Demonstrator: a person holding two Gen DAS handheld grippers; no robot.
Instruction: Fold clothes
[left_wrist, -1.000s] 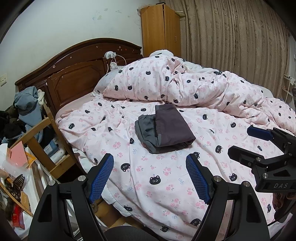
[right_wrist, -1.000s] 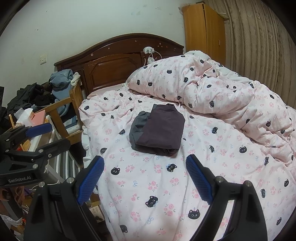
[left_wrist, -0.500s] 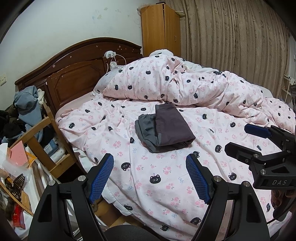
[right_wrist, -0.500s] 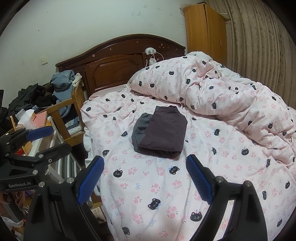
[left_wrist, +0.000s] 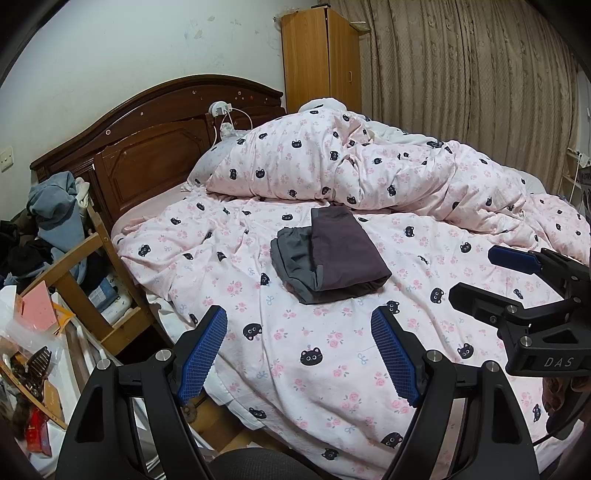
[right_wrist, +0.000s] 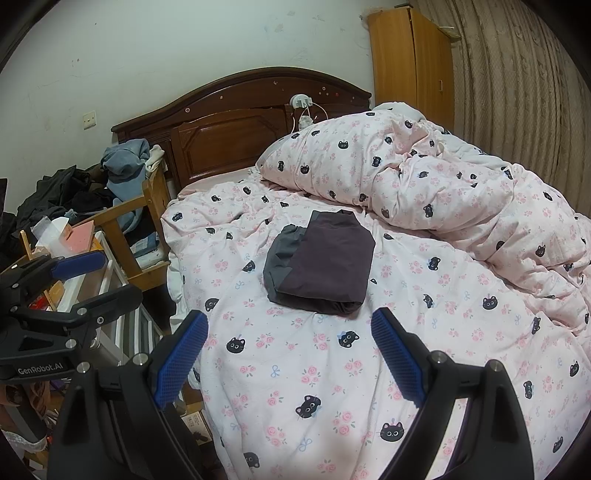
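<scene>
The left tool (left_wrist: 299, 354) and right tool (right_wrist: 290, 354) are hovering spread and empty above the bed (right_wrist: 332, 369), while the folded dark garment (left_wrist: 328, 258) is lying on the cat-print duvet (left_wrist: 369, 177), beyond both.

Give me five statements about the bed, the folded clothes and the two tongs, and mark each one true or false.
1. The folded dark clothes lie on the pink cat-print duvet. True.
2. The right tongs are clamped on the clothes. False: they are open and empty, short of the pile.
3. The left tongs are open with nothing between the pads. True.
4. The pile is all one colour. False: a grey piece shows beside the dark purple one.
5. The wooden wardrobe stands at the foot of the bed. False: it stands past the headboard, against the wall.
</scene>
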